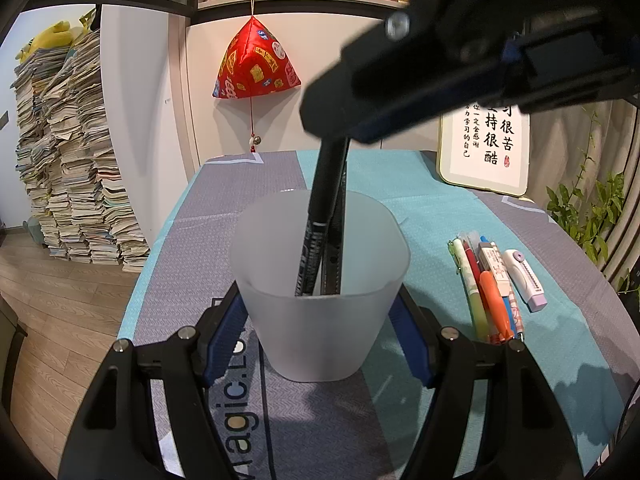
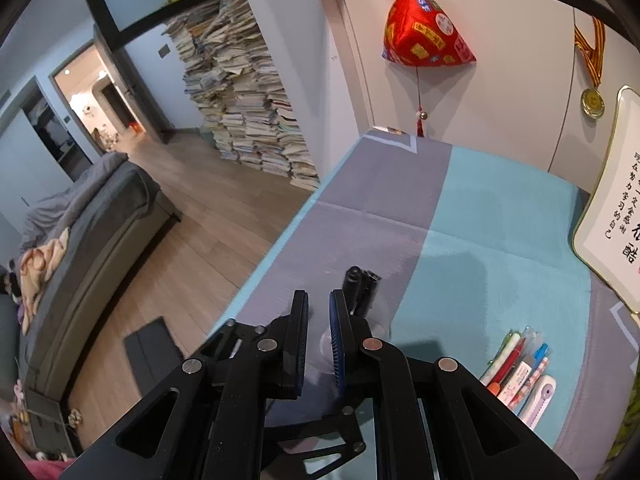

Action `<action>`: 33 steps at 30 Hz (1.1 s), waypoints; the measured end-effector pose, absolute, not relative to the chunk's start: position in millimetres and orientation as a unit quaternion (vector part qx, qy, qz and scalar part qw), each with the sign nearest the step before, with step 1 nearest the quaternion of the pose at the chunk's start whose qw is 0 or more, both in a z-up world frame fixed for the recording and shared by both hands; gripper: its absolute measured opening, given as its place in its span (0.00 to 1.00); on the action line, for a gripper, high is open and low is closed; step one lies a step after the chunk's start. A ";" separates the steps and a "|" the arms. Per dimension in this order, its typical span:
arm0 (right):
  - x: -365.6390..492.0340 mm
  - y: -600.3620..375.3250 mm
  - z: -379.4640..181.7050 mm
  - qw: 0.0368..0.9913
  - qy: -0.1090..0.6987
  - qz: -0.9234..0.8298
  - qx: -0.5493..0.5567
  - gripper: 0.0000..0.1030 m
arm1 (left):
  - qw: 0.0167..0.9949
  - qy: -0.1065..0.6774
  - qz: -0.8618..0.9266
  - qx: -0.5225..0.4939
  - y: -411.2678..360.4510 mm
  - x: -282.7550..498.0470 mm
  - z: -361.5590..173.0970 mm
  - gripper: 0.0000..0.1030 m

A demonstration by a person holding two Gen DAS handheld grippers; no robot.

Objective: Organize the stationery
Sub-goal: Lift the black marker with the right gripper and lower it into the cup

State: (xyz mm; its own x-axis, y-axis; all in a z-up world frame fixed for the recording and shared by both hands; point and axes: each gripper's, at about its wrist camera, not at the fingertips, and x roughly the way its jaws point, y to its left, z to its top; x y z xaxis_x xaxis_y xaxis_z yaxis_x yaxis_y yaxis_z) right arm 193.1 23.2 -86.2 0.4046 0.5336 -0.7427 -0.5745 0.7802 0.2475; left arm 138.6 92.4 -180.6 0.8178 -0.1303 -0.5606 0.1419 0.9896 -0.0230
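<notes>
left gripper clasping frosted cup, mat lettering "agic"

— What stood near the white wall?
— A tall stack of books stood left of it, on the wooden floor. A red ornament hung on it. Farther left lay a grey sofa.

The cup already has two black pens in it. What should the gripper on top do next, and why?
Probably swing the right gripper over to the loose pens lying beside the cup. Its jaws look closed and empty, and both black pens already stand in the cup, which the left gripper holds.
</notes>
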 end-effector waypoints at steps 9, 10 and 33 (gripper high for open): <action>192.5 -2.5 -75.2 0.856 0.418 0.303 -0.014 0.11 | 0.953 0.293 -0.071 0.010 92.2 138.6 -180.4 0.67; 194.9 -10.5 -76.2 0.860 0.419 0.291 -0.011 0.11 | 0.953 0.293 -0.071 0.010 92.1 139.1 -180.4 0.67; 277.2 -88.8 -182.1 0.821 0.554 0.129 0.052 0.11 | 0.953 0.293 -0.071 0.011 92.4 139.1 -180.6 0.67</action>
State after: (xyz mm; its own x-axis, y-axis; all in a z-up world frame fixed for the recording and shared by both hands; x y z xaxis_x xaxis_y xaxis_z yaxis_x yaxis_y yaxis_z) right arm 277.2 -88.8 -182.1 0.3531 0.2689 -0.8961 -0.1544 0.9614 0.2277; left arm 139.1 92.4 -180.6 0.8178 -0.1298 -0.5607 0.1425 0.9896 -0.0213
